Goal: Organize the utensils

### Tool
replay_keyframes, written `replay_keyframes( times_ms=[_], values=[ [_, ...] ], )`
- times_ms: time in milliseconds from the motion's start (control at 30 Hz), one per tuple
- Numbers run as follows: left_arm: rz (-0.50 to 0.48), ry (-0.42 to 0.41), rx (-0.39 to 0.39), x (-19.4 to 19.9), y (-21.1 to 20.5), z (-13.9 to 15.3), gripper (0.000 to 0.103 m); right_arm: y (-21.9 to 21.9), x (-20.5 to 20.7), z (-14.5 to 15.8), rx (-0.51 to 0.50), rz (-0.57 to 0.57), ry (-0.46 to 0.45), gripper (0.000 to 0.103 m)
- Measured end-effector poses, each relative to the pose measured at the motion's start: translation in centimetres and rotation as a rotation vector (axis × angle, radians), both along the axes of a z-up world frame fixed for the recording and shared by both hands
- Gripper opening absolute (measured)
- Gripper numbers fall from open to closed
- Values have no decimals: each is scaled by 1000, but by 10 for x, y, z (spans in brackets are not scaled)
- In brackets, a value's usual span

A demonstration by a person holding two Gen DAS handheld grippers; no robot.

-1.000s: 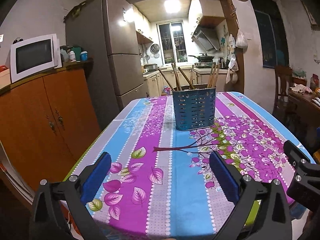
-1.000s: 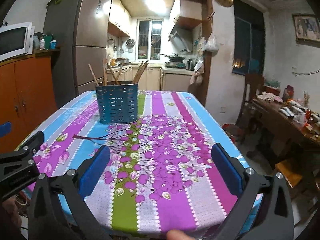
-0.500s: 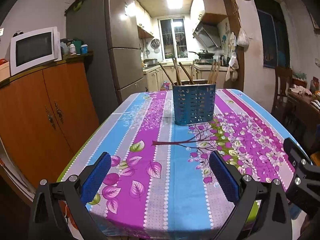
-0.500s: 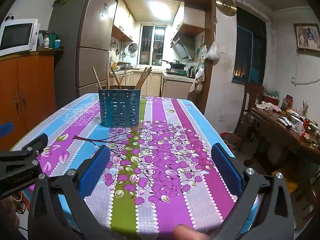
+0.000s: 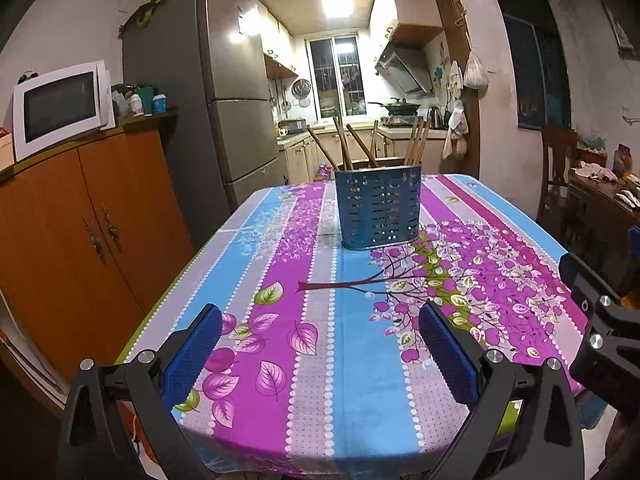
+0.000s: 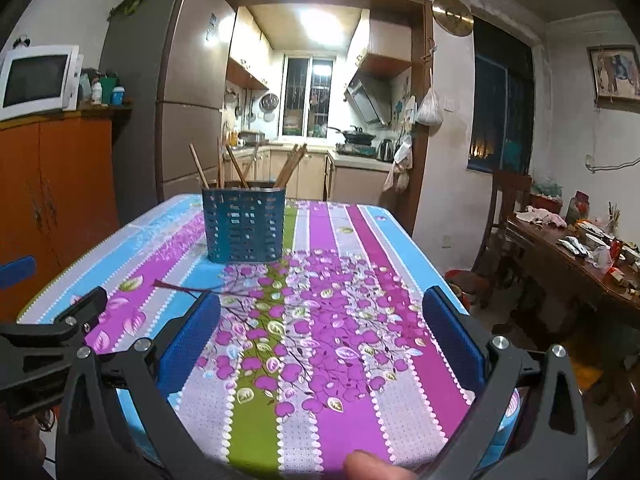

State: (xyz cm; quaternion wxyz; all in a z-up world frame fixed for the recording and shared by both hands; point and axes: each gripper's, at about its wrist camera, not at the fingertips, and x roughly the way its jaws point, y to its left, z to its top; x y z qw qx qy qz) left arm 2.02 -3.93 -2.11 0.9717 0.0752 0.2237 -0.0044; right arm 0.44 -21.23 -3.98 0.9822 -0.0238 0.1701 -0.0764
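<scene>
The left gripper point(image 5: 320, 344) and right gripper point(image 6: 320, 332) both hang spread wide and empty over the near edge of the bench point(image 5: 360, 400) with its purple, blue and grey flowered cloth, touching nothing. Over the last second both have drawn back, so the blue slotted plastic utensil holder point(image 5: 378, 206) sits farther off, well apart at mid-bench. The brown wooden chopsticks point(image 5: 344, 144) stand inside it, so the sorting looks finished
</scene>
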Motion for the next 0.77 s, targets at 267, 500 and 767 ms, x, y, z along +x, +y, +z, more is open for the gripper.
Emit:
replay_keyframes(
  times_ms=[267,500,767],
  values=[
    [26,-88,-87,-11,16,21,98,1,-23,28,13,18,-150,98],
    [38,-137,-101,-24,24,28,98,9,-35,41,-23,14,-216,98],
    [90,-169,-63,-36,34,34,98,6,-36,40,-43,-35,-196,98]
  ],
)
